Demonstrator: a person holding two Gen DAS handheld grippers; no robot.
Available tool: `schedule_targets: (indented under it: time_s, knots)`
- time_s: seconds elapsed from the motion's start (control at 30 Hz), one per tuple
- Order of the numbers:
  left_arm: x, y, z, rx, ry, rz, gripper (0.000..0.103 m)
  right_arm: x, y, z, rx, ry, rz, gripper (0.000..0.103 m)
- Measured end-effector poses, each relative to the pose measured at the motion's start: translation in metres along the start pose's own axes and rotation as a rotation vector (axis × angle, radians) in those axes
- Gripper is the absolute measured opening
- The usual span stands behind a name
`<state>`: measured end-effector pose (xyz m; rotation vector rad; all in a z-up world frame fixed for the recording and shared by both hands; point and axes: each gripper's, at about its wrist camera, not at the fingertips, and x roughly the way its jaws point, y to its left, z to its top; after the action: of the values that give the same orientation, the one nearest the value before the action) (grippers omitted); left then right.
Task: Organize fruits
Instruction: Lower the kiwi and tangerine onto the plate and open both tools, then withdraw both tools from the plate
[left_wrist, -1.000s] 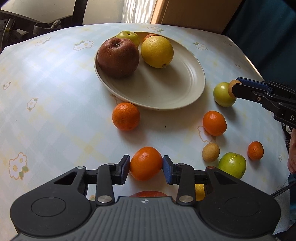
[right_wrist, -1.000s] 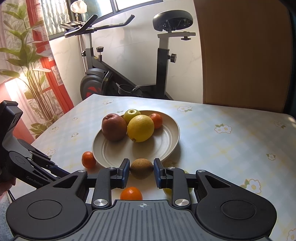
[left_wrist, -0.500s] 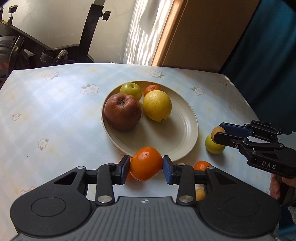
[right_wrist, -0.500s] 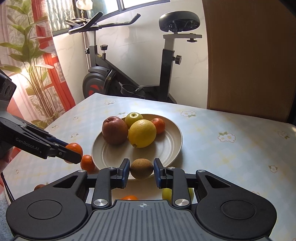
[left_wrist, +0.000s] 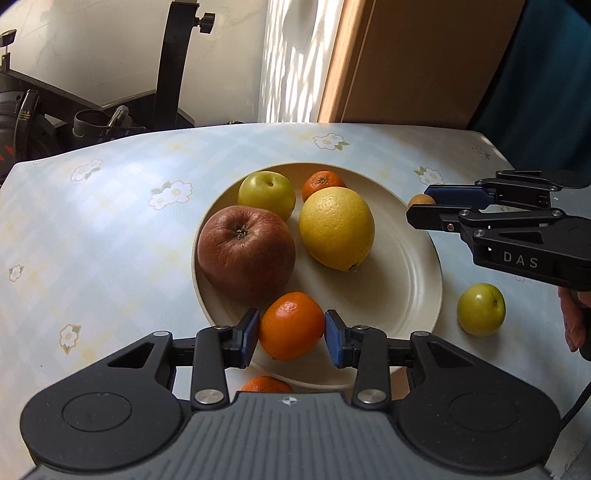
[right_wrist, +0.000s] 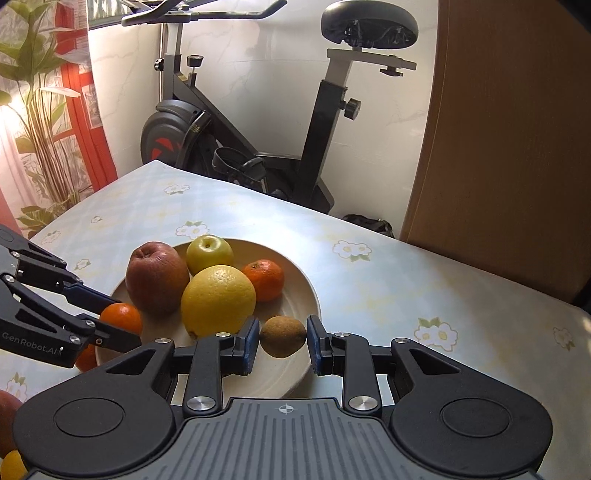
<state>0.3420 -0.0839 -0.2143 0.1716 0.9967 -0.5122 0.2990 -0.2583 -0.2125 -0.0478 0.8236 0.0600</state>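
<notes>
We are holding orange (left_wrist: 291, 325) in left gripper (left_wrist: 291, 334) jaws over plate (left_wrist: 406, 291) near rim; right gripper (right_wrist: 282, 341) jaws clamping kiwi (right_wrist: 283, 336) above plate's right edge, equally near.

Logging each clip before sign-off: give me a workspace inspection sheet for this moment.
Surface: table with pale floral checked cloth.
Job's things: plate holds red apple, yellow citrus, green apple, small orange; green fruit and another orange lie on the cloth.
Clutter: nothing seen.
Grippers: left claw shut on a tangerine over the plate's near edge; right claw shut on a kiwi at the plate's rim.
Cables: dark cable at the right edge of the left view.
Surroundings: exercise bike, plant, wooden panel.
</notes>
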Motion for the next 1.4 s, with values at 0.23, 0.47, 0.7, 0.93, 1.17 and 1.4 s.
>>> schedule_targets:
  time_s: [0.23,0.47,0.7,0.93,1.17,1.4]
  knots:
    - [0.011,0.002,-0.001,0.024,0.014,0.017,0.040,0.031,-0.015,0.005,0.061,0.024,0.019,0.026]
    - [0.017,0.003,-0.003,0.048,0.010,0.022,0.042,0.045,-0.015,0.014,0.061,0.023,0.027,0.026]
    - [0.013,0.001,-0.005,0.033,0.006,0.018,0.043,0.045,-0.016,0.023,0.079,0.006,0.011,0.031]
    - [-0.005,0.002,-0.008,0.016,-0.025,-0.010,0.049,0.017,-0.017,0.026,0.101,-0.047,0.018,0.031]
    - [-0.034,0.002,-0.014,-0.018,-0.093,-0.024,0.051,-0.025,-0.017,0.011,0.125,-0.101,0.014,0.031]
    - [-0.058,-0.008,-0.024,-0.029,-0.171,0.020,0.051,-0.064,-0.023,-0.023,0.174,-0.142,-0.007,0.031]
